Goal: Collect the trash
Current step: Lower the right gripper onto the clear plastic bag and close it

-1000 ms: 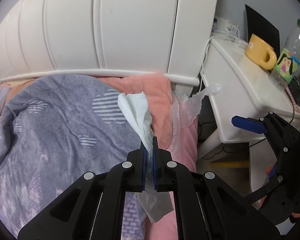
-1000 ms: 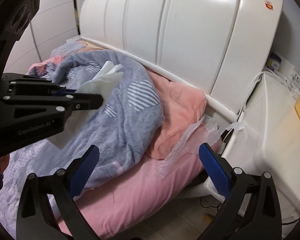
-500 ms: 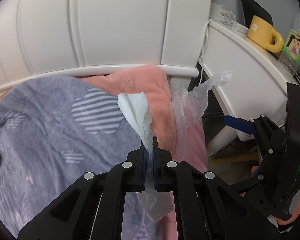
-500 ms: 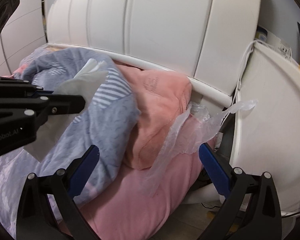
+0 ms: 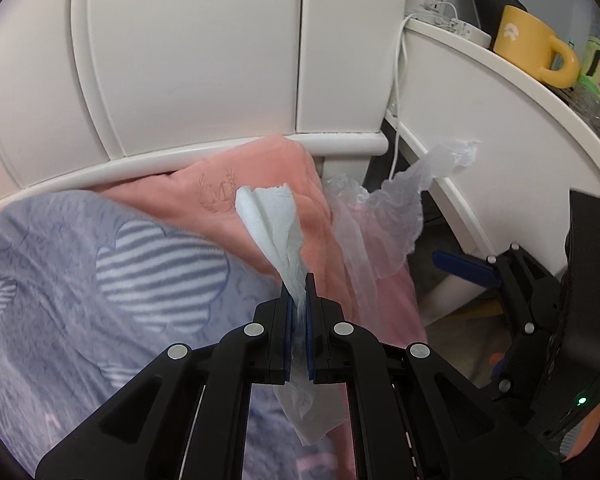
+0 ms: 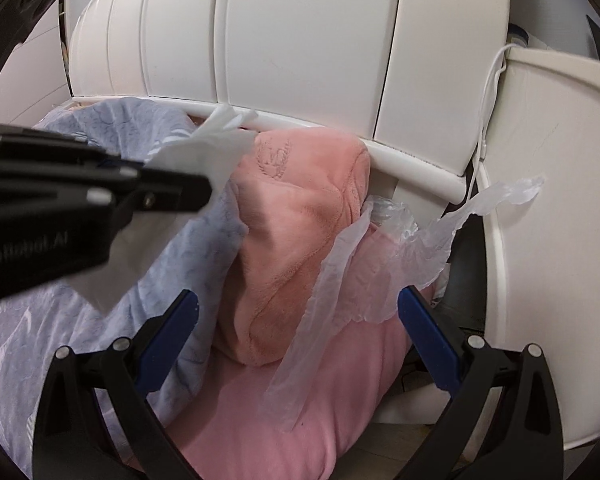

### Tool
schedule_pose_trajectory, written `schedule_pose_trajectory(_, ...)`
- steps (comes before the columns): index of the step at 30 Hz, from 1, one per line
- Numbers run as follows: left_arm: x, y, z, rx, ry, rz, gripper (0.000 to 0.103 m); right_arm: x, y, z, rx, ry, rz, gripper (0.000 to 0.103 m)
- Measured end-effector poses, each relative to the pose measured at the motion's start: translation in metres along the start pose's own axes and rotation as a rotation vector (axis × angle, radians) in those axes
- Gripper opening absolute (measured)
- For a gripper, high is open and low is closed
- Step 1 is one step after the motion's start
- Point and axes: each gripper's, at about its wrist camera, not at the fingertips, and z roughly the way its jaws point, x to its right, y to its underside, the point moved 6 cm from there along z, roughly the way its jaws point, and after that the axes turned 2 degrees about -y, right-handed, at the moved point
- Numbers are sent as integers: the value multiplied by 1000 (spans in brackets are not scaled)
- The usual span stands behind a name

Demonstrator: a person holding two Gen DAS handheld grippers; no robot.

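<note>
My left gripper (image 5: 299, 280) is shut on a crumpled white tissue (image 5: 274, 220), which sticks up above the pads and hangs below them. A thin clear plastic bag (image 5: 388, 216) is draped over the bed's pink corner, just right of the tissue. In the right wrist view the plastic bag (image 6: 340, 272) lies between and ahead of the wide-open fingers of my right gripper (image 6: 298, 300), which touch nothing. The left gripper (image 6: 172, 192) with the tissue (image 6: 216, 148) reaches in from the left. One blue pad of the right gripper (image 5: 464, 266) shows at the right of the left wrist view.
A white headboard (image 6: 300, 60) stands behind the bed. A blue-grey duvet (image 5: 100, 280) and a pink blanket (image 6: 300, 220) cover the mattress. A white desk (image 5: 480, 120) at the right carries a yellow mug (image 5: 528, 46), a bottle and a white cable (image 5: 398, 80).
Both grippers have come down and closer to the bed's corner, so the pink blanket and plastic bag look larger. The tissue stays clamped in the left gripper; the right stays open.
</note>
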Motion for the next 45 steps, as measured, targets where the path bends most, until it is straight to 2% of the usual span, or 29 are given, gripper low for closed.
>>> schedule_pose_trajectory(9, -8, -10, 5, 4, 0, -21, 4, 5, -1, 4, 19, -12, 48, 96)
schedule_pose_trajectory(21, -6, -15, 10, 14, 3, -17, 4, 10, -8, 14, 54, 83, 62, 96)
schedule_pose_trajectory(24, -5, -14, 15, 11, 5, -18, 4, 10, -11, 19, 55, 79, 62, 95)
schedule_pose_trajectory(27, -5, -13, 17, 7, 3, -17, 4, 16, -9, 31, 10, 65, 106, 77)
schedule_pose_trajectory(31, -7, -12, 23, 2, 0, -19, 4, 27, 1, 43, -31, 69, 160, 76)
schedule_pose_trajectory(41, 1, -8, 35, -10, 21, -13, 4, 33, 7, 54, -55, 84, 191, 52)
schedule_pose_trajectory(45, 2, -7, 38, -18, 27, -9, 4, 36, 7, 58, -58, 83, 199, 48)
